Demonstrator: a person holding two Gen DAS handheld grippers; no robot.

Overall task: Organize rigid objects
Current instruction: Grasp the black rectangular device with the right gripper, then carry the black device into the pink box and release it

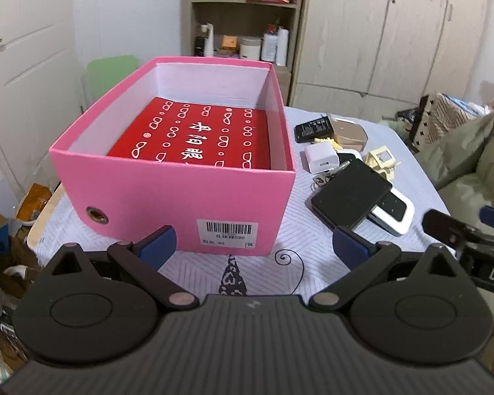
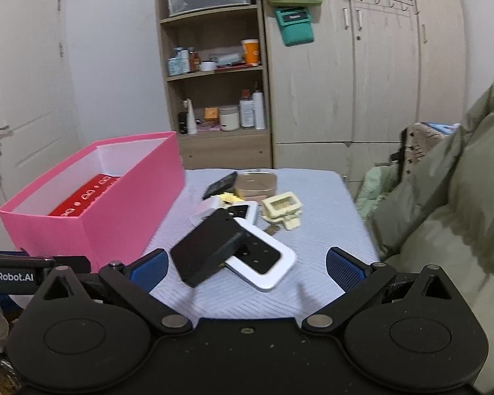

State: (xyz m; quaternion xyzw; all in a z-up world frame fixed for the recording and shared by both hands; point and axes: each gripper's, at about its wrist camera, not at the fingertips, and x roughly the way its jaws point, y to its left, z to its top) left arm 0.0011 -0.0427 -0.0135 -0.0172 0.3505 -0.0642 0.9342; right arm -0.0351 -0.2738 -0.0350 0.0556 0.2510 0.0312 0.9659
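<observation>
Right wrist view: the right gripper [image 2: 245, 265] hangs spread wide and empty before the black slab [image 2: 209, 247], which leans tilted on the white device [image 2: 265, 263] beside the pink box [image 2: 92, 197] on the worktop [image 2: 322, 204]. Pinching the slab's raised edge risks it skidding and scattering the pile. The left gripper [image 1: 253, 247] is likewise apart, empty.

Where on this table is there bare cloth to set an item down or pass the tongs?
Bare cloth lies between the right tongs and the white-framed device, and in front of the pink box by the left tongs. The strip along the table's right edge is free too. Crowded: the pile around the black slab, beside the box.
</observation>
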